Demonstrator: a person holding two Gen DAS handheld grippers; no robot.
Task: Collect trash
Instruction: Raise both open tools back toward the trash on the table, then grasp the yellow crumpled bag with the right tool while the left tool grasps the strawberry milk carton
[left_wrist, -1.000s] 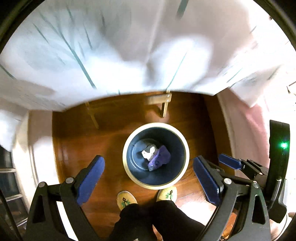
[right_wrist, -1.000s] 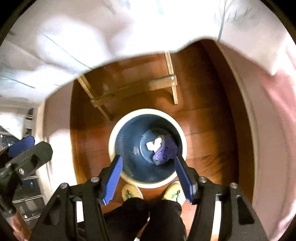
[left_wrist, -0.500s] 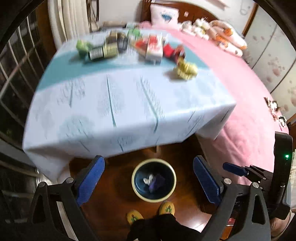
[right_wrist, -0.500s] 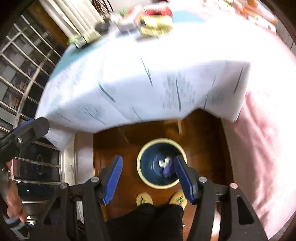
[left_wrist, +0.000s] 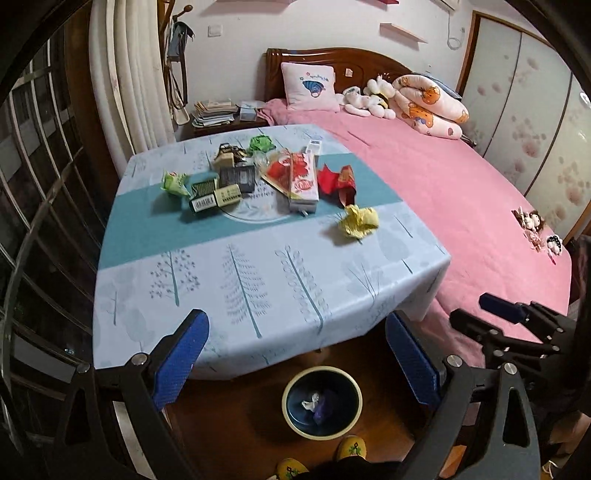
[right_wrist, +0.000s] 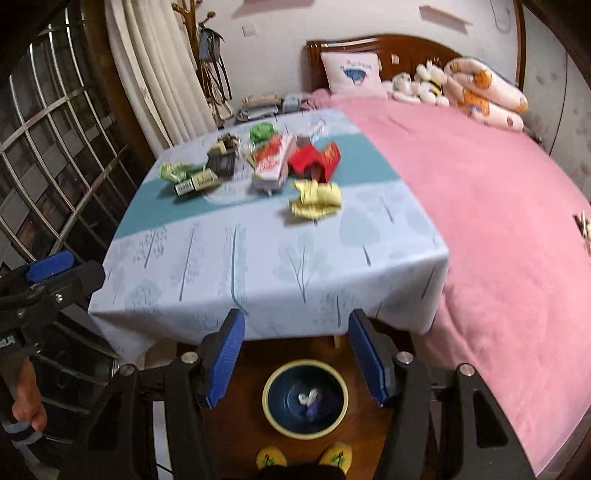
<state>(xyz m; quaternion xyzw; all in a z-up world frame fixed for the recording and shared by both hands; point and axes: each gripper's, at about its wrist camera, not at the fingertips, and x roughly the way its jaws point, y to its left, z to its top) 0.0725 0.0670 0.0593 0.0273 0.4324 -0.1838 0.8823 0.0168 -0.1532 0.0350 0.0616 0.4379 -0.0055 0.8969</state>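
Only a small part of the collecting is judged to be done; a white crumpled scrap (left_wrist: 309, 400) and a purple wad (left_wrist: 323, 407) are seen lying in the bin (left_wrist: 321, 401), which stands on the wooden floor directly below and between the fingers of both claws; the bulk of the trash is left on the table (left_wrist: 258, 280) ahead of and above the fingertips. The left claw (left_wrist: 295, 363) is held wide open with nothing between its blue pads (left_wrist: 181, 356); the right claw (right_wrist: 297, 360) is likewise spread, somewhat less widely, and nothing is gripped by it. Nearest beyond the right claw, slightly to its right, a yellow crumpled wrapper (right_wrist: 316, 199) is seen on the cloth, well apart from the fingertips; farther on, a red torn packet (right_wrist: 317, 162) and a pink-and-red carton (right_wrist: 273, 162) are found touching or just beside each other; ahead of the left claw, a green wrapper (left_wrist: 174, 183), small dark boxes (left_wrist: 218, 192) and a second green wad (left_wrist: 261, 143) at the far edge are left uncollected. Roughly two pieces are thus judged binned and about eight or more remain; the right-wrist view is blurred, so finer detail cannot be told; the yellow wrapper is judged the readiest next pick, being closest to the table's near edge.
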